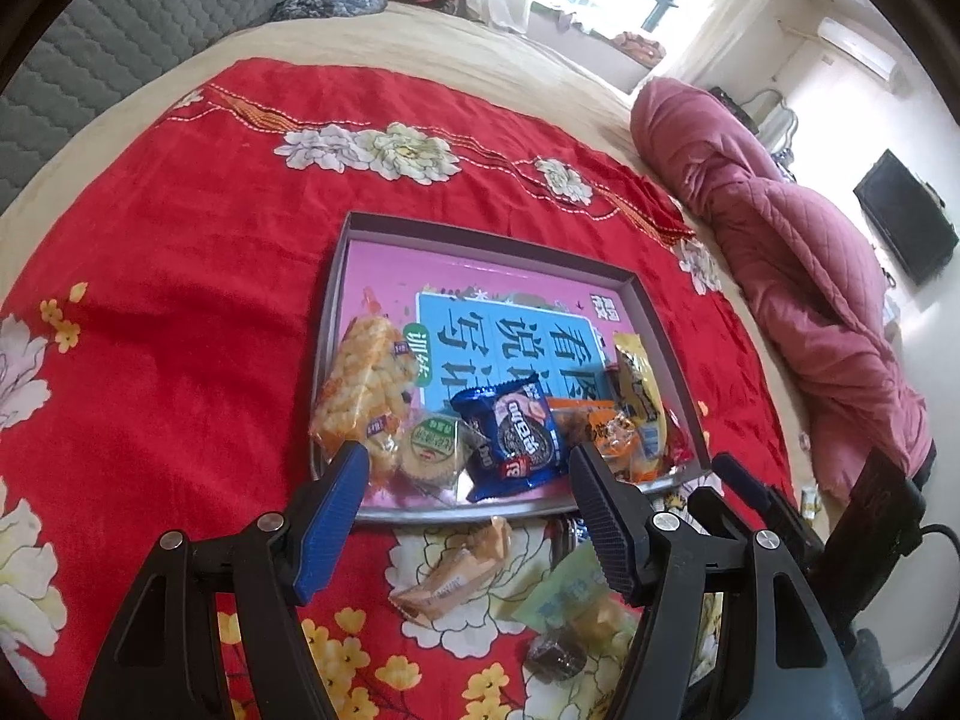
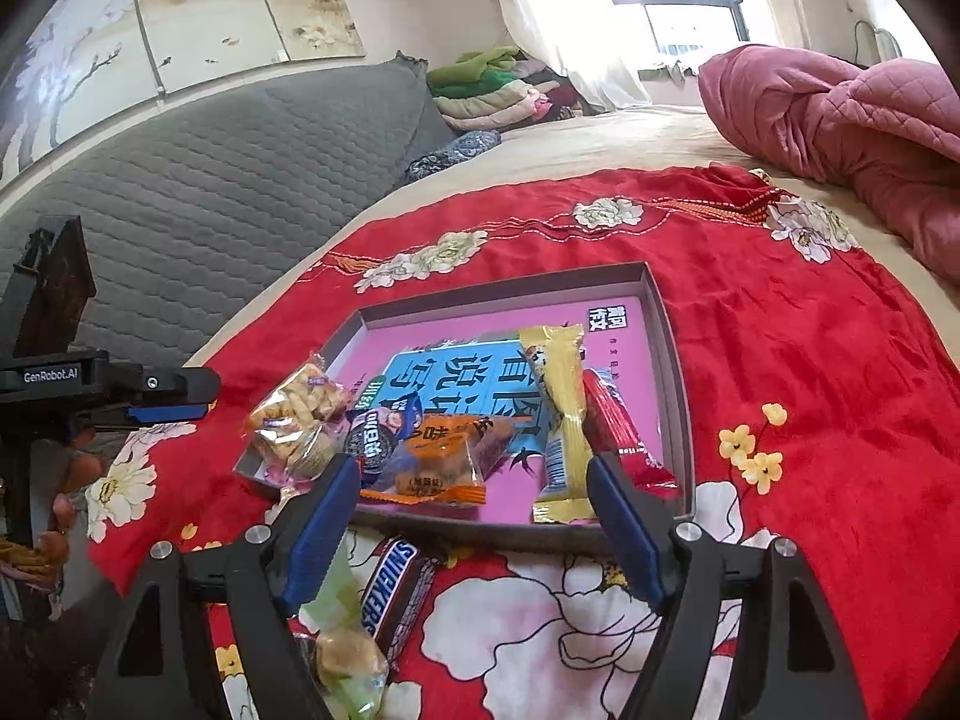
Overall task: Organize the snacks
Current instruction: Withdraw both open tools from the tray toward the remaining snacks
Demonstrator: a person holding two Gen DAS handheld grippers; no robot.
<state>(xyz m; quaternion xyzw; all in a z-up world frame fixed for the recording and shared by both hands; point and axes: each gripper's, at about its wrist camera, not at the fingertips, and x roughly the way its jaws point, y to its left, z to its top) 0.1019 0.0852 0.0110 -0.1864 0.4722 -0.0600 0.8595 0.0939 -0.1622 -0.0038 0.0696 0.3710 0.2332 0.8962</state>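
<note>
A shallow grey tray [image 1: 492,243] [image 2: 675,372] with a pink book cover as its floor lies on a red flowered cloth [image 1: 180,240]. Inside it are a yellow crisp packet [image 1: 360,396], a round biscuit [image 1: 435,450], a blue Oreo packet [image 1: 516,432], an orange packet [image 2: 438,456], a yellow bar [image 2: 561,414] and a red packet [image 2: 618,432]. My left gripper [image 1: 468,462] hangs open over the tray's near edge, holding nothing. My right gripper [image 2: 474,474] is open too, above that edge. On the cloth in front lie a Snickers bar [image 2: 390,588], a green packet [image 1: 570,594], a beige packet [image 1: 456,570] and a brown candy [image 1: 555,657].
The cloth covers a bed with a beige sheet. A bunched pink quilt [image 1: 780,228] lies to the right of the tray and a grey quilted headboard [image 2: 210,180] to the left. Folded clothes [image 2: 492,90] are stacked at the far end.
</note>
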